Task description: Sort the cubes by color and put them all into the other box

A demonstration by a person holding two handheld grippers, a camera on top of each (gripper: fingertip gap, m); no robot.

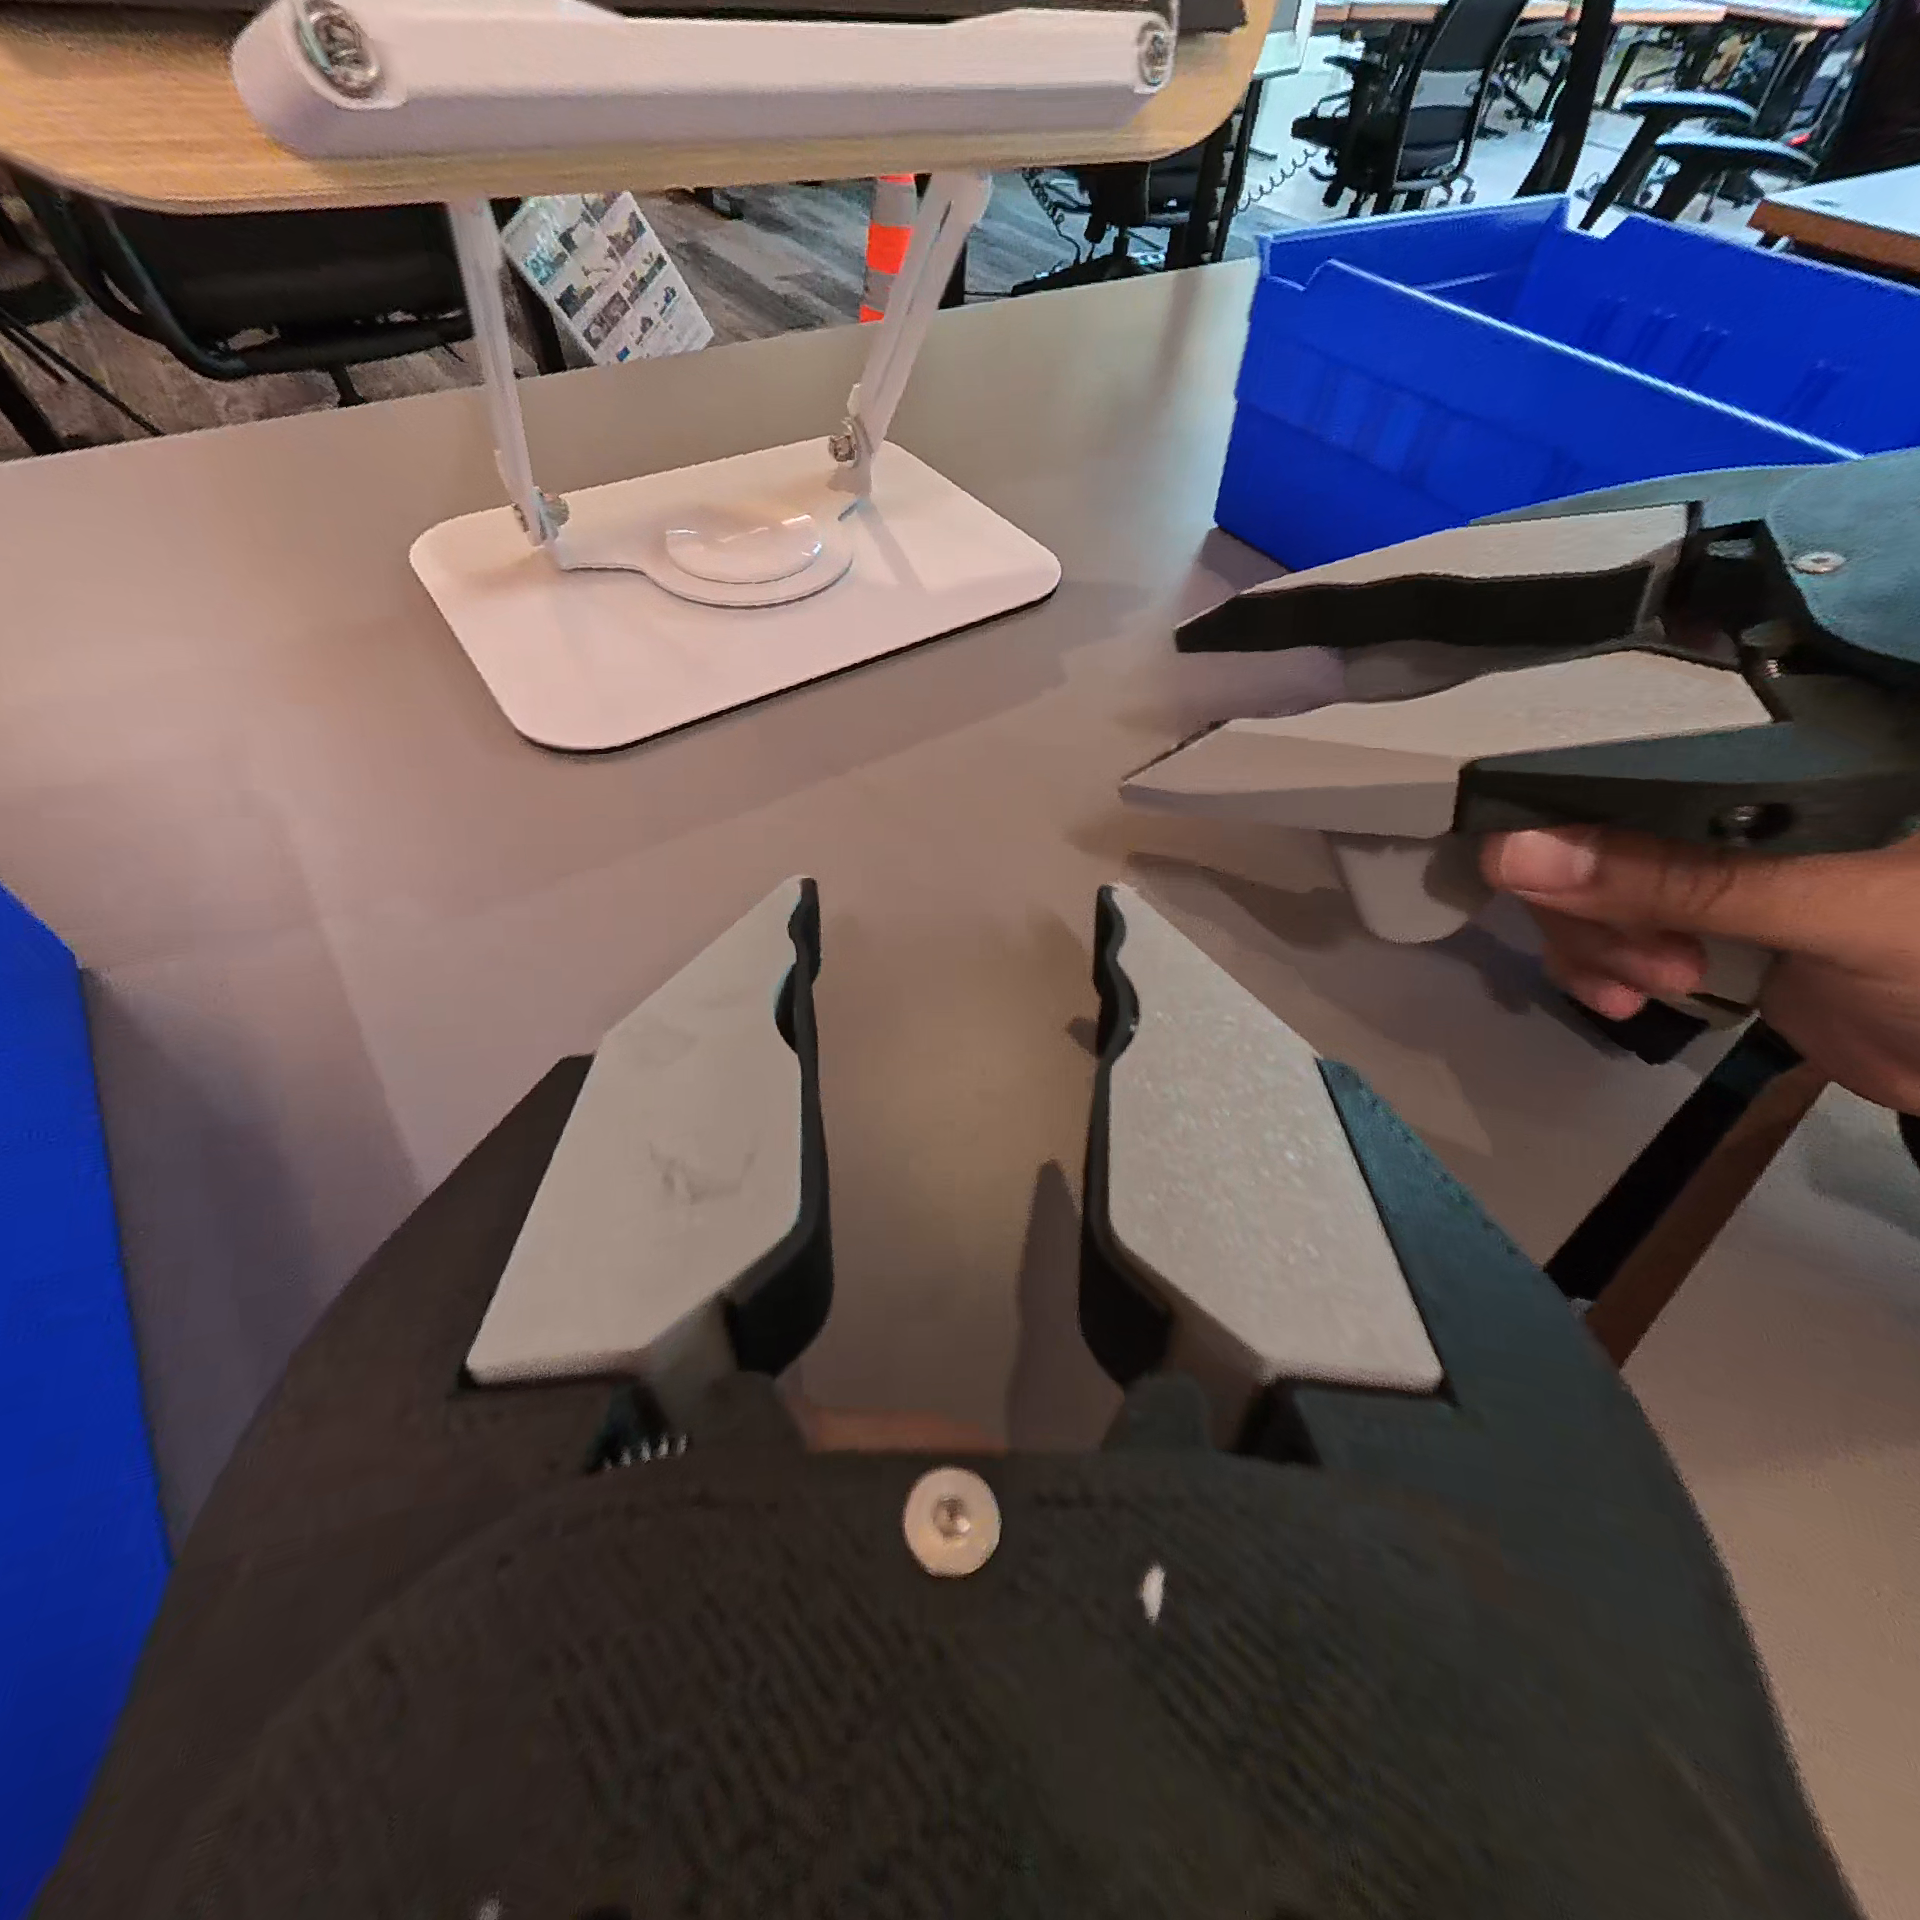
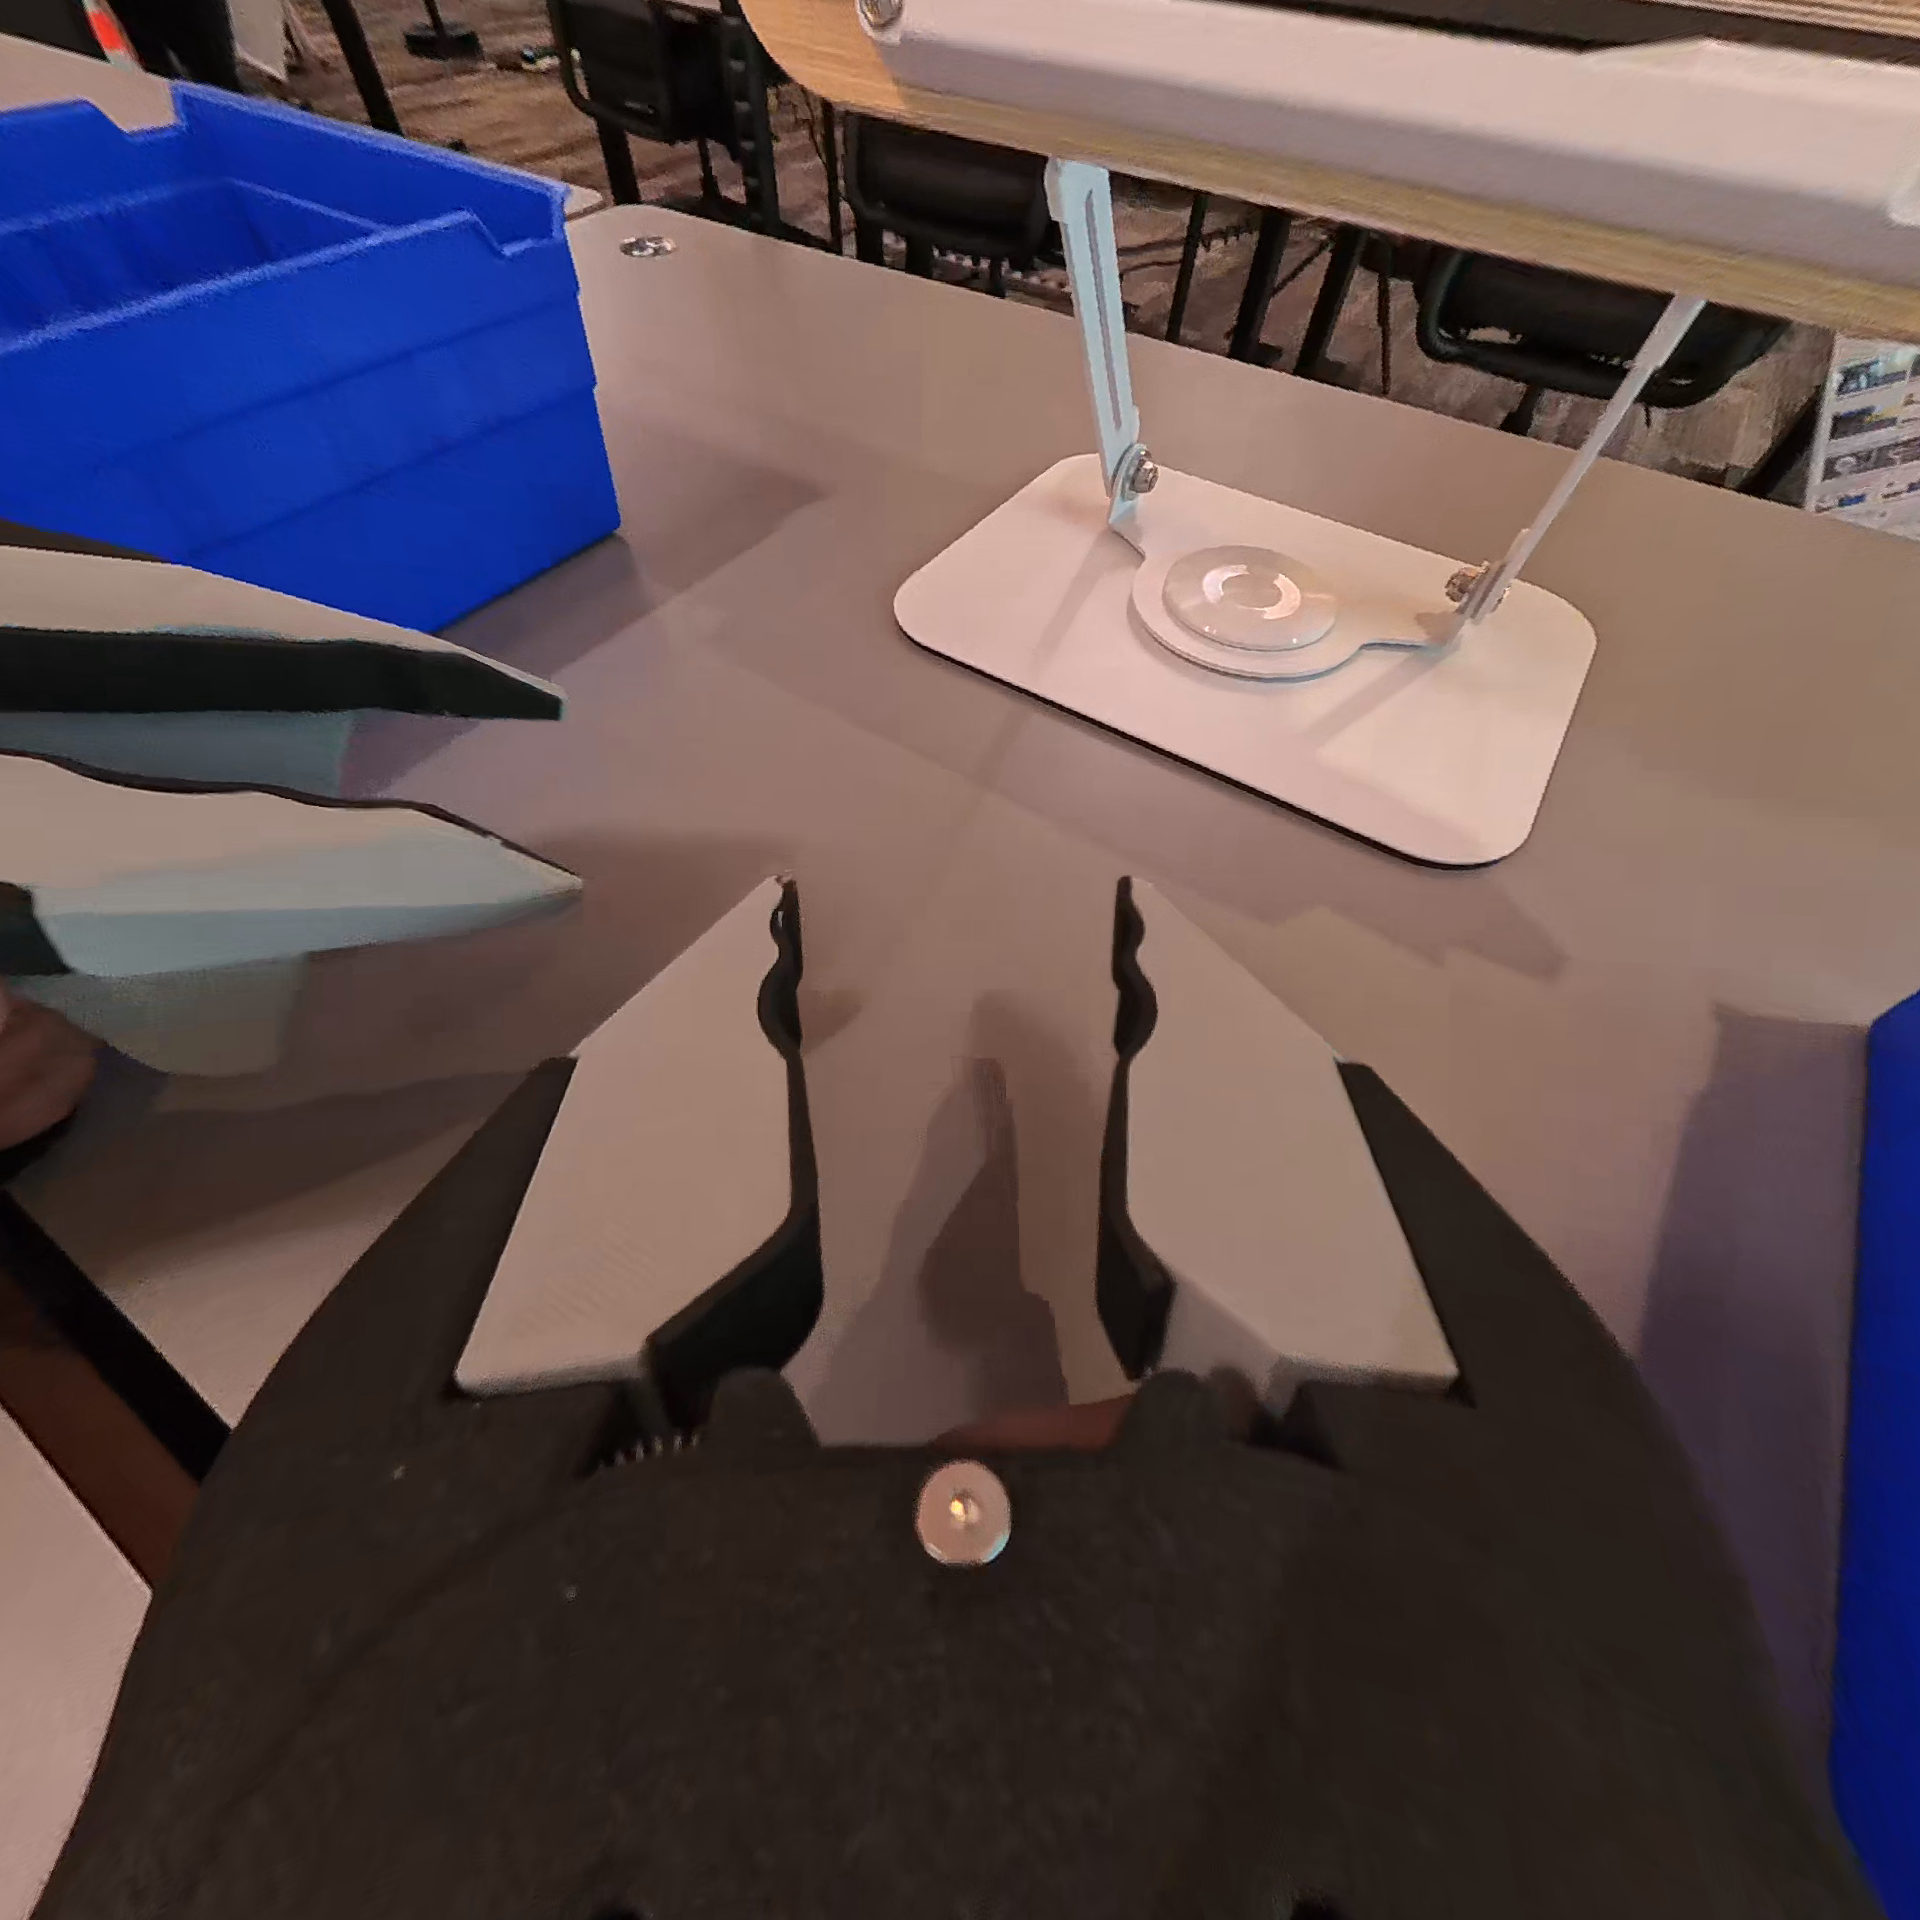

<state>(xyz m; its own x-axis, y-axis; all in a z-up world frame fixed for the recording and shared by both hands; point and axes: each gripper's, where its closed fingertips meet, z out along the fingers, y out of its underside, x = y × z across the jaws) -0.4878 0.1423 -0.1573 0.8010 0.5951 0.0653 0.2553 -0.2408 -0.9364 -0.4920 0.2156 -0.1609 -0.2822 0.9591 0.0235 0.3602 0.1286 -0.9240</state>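
I have the grey table under both tools, and the biggest thing on it is the white stand with its flat base plate and a wooden shelf overhead. A blue divided box sits at the far corner on one side; in my right wrist view a similar blue box shows at the other side, and a blue edge runs close along the frame. Which of them holds the cubes I cannot tell: no cube shows in either view, and the visible compartments look empty.

My left gripper hangs over bare table, its fingers spread with nothing between them. My right gripper is likewise spread and empty, and the two tools point across each other, tips near.

The risks I see: the grippers are close enough that turning either toward a box could knock them together. The stand's low shelf could catch a raised tool. And since I see no cubes, I might reach into the wrong bin.
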